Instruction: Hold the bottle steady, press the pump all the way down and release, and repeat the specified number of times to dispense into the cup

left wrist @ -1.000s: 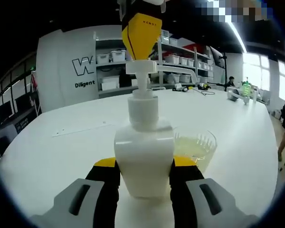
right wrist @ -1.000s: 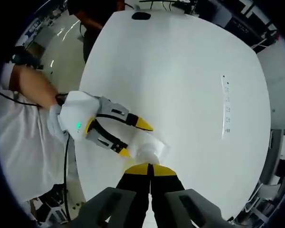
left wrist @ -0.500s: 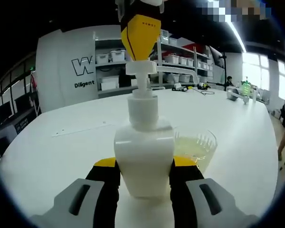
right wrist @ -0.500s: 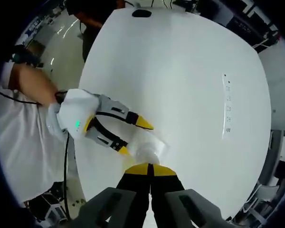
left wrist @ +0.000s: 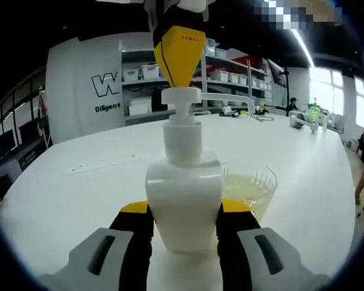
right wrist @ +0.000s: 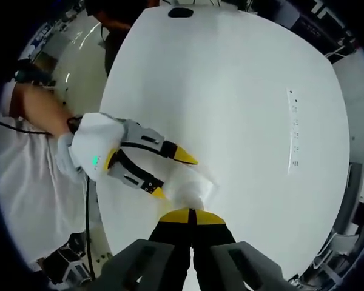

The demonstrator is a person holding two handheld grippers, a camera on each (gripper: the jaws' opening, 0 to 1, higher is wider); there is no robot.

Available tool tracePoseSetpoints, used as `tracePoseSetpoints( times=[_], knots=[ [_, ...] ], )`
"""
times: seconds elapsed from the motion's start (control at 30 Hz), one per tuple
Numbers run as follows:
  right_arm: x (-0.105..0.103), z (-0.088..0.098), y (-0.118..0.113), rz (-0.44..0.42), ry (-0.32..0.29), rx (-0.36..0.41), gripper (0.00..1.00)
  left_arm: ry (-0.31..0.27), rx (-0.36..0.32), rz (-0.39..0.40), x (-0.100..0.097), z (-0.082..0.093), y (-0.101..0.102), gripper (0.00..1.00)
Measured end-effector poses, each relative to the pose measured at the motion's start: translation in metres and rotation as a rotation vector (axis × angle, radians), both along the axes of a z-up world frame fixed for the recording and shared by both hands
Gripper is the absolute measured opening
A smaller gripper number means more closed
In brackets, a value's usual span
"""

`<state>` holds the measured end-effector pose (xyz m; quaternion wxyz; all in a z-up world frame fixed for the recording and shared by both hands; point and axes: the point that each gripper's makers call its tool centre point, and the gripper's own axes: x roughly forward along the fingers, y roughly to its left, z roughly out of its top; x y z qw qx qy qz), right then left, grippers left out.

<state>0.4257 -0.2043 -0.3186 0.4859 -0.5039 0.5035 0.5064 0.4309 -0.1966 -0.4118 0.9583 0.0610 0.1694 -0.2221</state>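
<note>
The bottle (left wrist: 184, 203) stands upright on the white desk (left wrist: 79, 182), its long axis vertical. The left claw (left wrist: 183, 229) grips the lower body of the bottle, one yellow-tipped jaw on each side. The cup (left wrist: 250, 189), clear and holding pale liquid, sits just beside the bottle on the spout side and touches the desk.

The right claw (right wrist: 193, 213) is closed, jaws pressed together, and bears down on the pump (left wrist: 182, 96) from directly above. In the left gripper view its yellow tip rests on the pump head, with only a short length of stem showing above the collar (a partly depressed position, by this reading). The spout (left wrist: 230, 97) extends sideways from the pump head, away from the left claw and over the cup; its outlet end is hard to make out against the shelving.

To perform the stroke well:
- Push straight along the bottle axis; a sideways load could tip the bottle.
- Maintain the left claw's grip on the bottle.
- Drive the pump to its stop, then lift fully so the head can rise.
- Keep the spout above the cup.
</note>
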Motion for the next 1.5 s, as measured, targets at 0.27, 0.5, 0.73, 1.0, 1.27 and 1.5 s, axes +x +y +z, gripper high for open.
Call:
tracePoseSetpoints(
  times=[0.27, 0.5, 0.73, 1.0, 1.27, 1.5],
  knots=[
    [0.002, 0.001, 0.001, -0.039, 0.002, 0.019, 0.0, 0.001, 0.0, -0.001, 0.0, -0.001, 0.0, 0.39],
    [0.001, 0.008, 0.001, -0.009, -0.015, 0.06, 0.0, 0.003, 0.002, -0.004, -0.001, -0.001, 0.0, 0.39],
    [0.001, 0.011, 0.0, 0.041, -0.028, 0.076, 0.0, 0.009, 0.008, -0.005, -0.001, -0.002, -0.001, 0.39],
    [0.009, 0.009, 0.003, 0.032, -0.033, 0.086, 0.0, 0.012, 0.009, -0.004, -0.001, -0.002, 0.0, 0.39],
    [0.011, 0.009, 0.002, 0.024, -0.035, 0.108, 0.0, 0.013, 0.012, -0.007, -0.002, -0.002, 0.0, 0.39],
    [0.011, 0.01, 0.002, 0.049, -0.061, 0.146, 0.0, 0.016, 0.014, -0.01, -0.002, -0.003, -0.001, 0.39]
  ],
)
